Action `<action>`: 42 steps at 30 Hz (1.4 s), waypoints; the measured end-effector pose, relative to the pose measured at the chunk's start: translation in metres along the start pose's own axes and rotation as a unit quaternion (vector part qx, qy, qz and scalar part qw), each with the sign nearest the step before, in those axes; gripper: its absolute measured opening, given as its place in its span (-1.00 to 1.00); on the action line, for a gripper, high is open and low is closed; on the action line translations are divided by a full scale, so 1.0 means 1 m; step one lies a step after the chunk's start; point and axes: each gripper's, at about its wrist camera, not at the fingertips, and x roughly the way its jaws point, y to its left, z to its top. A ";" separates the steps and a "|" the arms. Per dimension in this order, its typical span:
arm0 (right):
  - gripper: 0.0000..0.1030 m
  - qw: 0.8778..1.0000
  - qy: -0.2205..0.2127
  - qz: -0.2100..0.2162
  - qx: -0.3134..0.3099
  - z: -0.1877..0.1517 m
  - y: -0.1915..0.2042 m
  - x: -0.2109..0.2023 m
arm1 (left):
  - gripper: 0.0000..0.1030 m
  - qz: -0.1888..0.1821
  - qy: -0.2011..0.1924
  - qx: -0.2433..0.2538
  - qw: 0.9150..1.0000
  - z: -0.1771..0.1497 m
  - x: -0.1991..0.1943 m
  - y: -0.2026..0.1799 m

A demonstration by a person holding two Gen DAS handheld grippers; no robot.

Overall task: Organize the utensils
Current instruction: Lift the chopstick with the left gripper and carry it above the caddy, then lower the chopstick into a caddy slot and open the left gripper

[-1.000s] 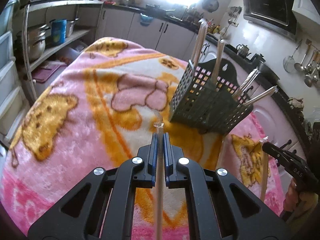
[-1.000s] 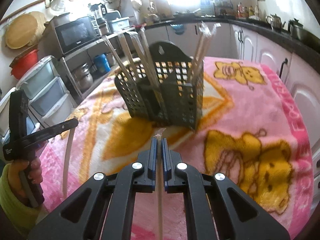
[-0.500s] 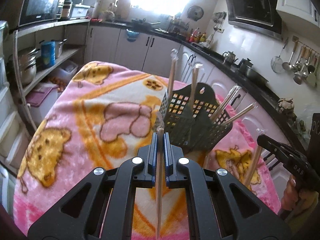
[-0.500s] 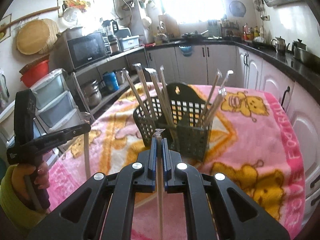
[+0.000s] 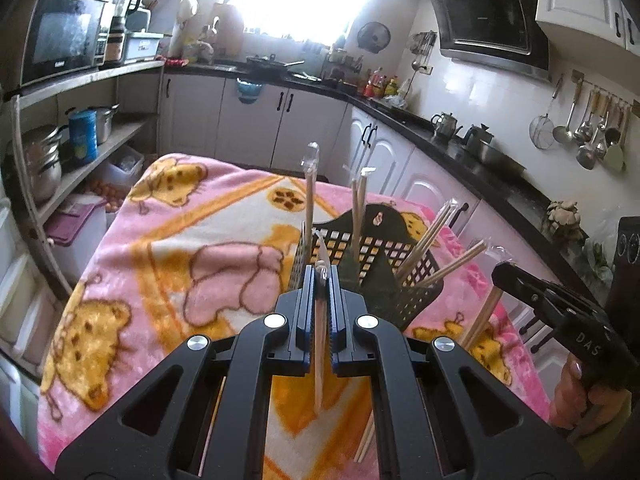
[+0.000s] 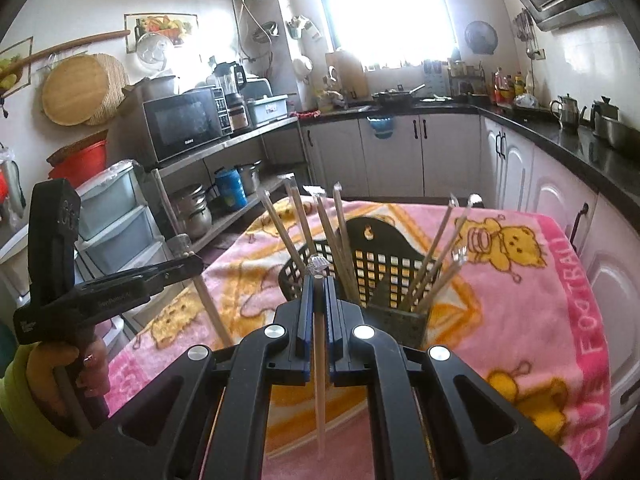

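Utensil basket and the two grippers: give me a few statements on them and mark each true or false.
1. The left gripper is shut on a wrapped chopstick pair. True.
2. The right gripper is empty. False: it is shut on a wrapped chopstick pair of its own.
3. The black basket already holds several wrapped chopsticks, standing tilted. True.
4. The basket lies on its side. False: it stands upright on the pink blanket.
5. Loose chopsticks lie on the blanket. True.
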 end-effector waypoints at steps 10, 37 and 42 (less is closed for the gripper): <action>-0.90 0.999 -0.031 -0.003 -0.007 0.029 -0.004 -0.005 | -0.98 -0.015 -0.017 0.015 1.000 0.028 0.002 -0.017; -0.90 0.986 -0.125 -0.105 0.024 0.093 -0.076 0.022 | -0.98 -0.033 -0.076 0.056 0.995 0.072 0.073 -0.068; -0.89 0.987 -0.105 -0.118 0.029 0.079 -0.091 0.042 | -0.98 -0.031 -0.052 0.052 0.997 0.056 0.092 -0.066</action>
